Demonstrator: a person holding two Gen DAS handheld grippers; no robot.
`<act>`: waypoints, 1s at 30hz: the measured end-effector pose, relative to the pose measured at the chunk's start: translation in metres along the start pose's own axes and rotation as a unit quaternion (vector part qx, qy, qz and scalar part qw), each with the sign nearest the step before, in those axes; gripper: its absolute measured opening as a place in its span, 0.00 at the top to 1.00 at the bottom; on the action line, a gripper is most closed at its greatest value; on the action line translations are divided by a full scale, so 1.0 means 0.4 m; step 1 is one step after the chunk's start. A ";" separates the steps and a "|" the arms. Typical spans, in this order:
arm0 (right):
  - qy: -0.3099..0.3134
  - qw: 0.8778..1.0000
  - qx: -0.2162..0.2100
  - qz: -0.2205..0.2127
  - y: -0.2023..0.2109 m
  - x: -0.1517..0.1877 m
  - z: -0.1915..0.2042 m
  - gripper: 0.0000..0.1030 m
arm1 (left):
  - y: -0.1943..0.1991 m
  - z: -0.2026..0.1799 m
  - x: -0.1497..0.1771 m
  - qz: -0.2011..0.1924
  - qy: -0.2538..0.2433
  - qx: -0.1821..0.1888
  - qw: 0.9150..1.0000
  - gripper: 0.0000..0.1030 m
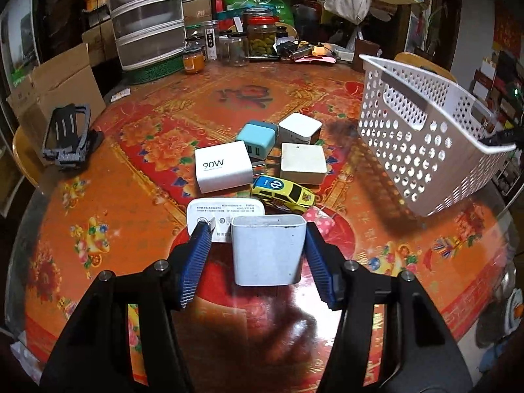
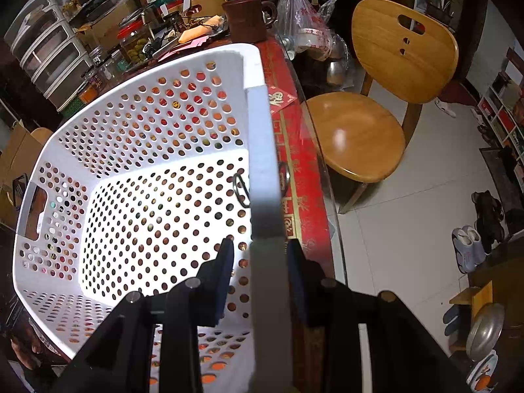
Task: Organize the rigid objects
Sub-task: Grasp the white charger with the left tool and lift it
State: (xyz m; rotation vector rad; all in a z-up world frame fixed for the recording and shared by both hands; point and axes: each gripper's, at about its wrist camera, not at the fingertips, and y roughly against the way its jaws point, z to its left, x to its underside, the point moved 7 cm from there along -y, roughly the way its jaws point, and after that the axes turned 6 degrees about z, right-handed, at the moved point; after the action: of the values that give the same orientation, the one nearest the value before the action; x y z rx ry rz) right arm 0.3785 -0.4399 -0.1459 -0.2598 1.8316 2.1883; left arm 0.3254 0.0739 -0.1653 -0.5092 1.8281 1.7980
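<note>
My left gripper (image 1: pixel 257 229) stands open around a white charger block (image 1: pixel 268 250); its right pad touches the block and its left pad stands off it. Beyond lie a flat white adapter (image 1: pixel 226 211), a white 90W charger (image 1: pixel 223 167), a blue charger (image 1: pixel 256 139), two more white chargers (image 1: pixel 299 128) (image 1: pixel 303 163) and a yellow toy car (image 1: pixel 283 194). My right gripper (image 2: pixel 260 245) is shut on the rim of the white perforated basket (image 2: pixel 262 163), holding it tilted above the table; the basket (image 1: pixel 425 137) looks empty.
The round table (image 1: pixel 131 180) has a red-orange patterned cover. A black phone stand (image 1: pixel 67 139) sits at the left edge. Jars (image 1: pixel 262 37), stacked bins (image 1: pixel 147 16) and clutter fill the back. A wooden chair (image 2: pixel 376 98) stands beside the table on the right.
</note>
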 end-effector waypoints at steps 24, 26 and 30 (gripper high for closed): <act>0.001 1.000 0.000 0.000 -0.002 -0.001 -0.002 0.69 | -0.058 -0.021 0.130 0.025 0.024 0.002 0.999 0.38; 0.001 1.000 0.000 0.000 -0.002 -0.001 -0.001 0.69 | -0.052 -0.030 0.127 0.022 0.018 -0.004 1.000 0.59; 0.001 1.000 -0.001 0.000 -0.002 -0.001 0.000 0.69 | -0.039 -0.055 0.125 0.012 0.004 0.001 1.000 0.60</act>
State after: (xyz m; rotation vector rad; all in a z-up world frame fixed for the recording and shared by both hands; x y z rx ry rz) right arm 0.3790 -0.4400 -0.1465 -0.2613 1.8312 2.1897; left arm 0.2928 0.0558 -0.2085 -0.4958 1.8493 1.8122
